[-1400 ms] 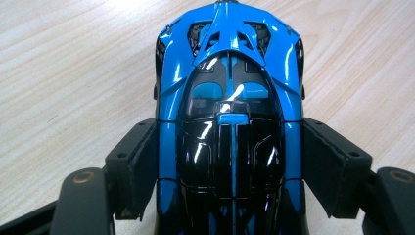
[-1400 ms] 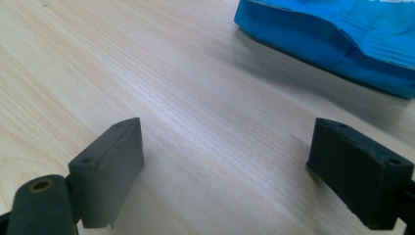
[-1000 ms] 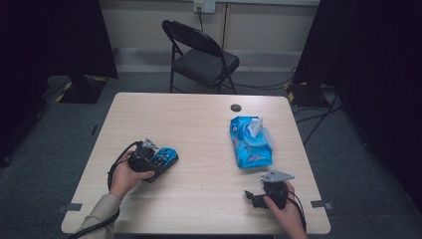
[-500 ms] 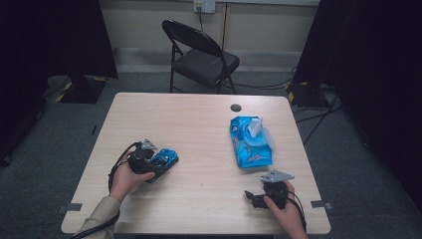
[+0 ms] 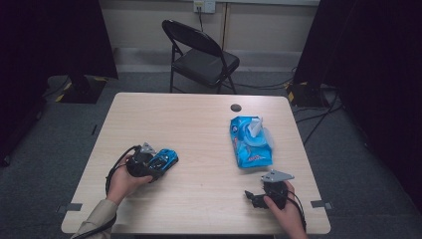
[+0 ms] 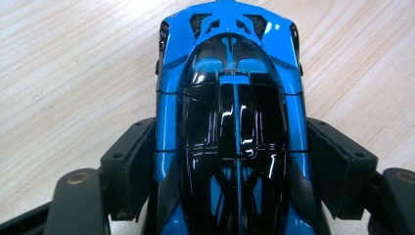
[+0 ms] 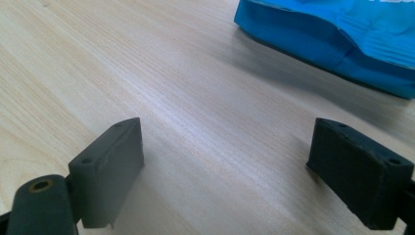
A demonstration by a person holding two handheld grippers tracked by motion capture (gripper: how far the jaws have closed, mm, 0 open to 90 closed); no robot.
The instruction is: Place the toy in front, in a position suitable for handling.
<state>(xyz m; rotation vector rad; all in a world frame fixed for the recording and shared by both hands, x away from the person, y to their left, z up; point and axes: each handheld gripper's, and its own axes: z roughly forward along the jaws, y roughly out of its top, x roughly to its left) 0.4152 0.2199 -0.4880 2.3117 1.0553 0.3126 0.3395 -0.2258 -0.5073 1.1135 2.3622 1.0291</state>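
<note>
Desk (image 5: pixel 199 124): light wood-grain laminate, rounded corners, w/ a small dark round disc (image 5: pixel 236 107) near its far edge. Grain runs clear in both gripper views; surface looks matte, w/ soft shadows under the fingers.

Left gripper (image 5: pixel 149 164), held in the person's left hand (image 5: pixel 122 180), sits at the near-left of the desk. Its fingers (image 6: pixel 129 166) are closed against both flanks of a blue-and-black toy car (image 6: pixel 230 122); the pads press on the car's sides about mid-body, and the car's far end sticks out beyond the fingertips, over the desk. Can't tell whether the car's wheels touch the wood. In the high view the toy car (image 5: pixel 164 159) pokes out of the gripper toward the desk centre.

Right gripper (image 5: pixel 259 198), in the right hand (image 5: pixel 281 209), rests at the near-right edge. Its fingers (image 7: pixel 110 169) are spread wide w/ nothing between them, just bare wood. Ahead of the fingertips and off to one side lies a blue wet-wipes pack (image 7: pixel 342 39), apart from the fingers. From above, the pack (image 5: pixel 251 142) has its flap up and a white wipe sticking out.

Room: grey carpet floor, a black folding chair (image 5: pixel 201 55) beyond the far edge of the desk, dark curtains L and R, pale wall w/ an outlet (image 5: pixel 205 6), cables on the floor at far R.
</note>
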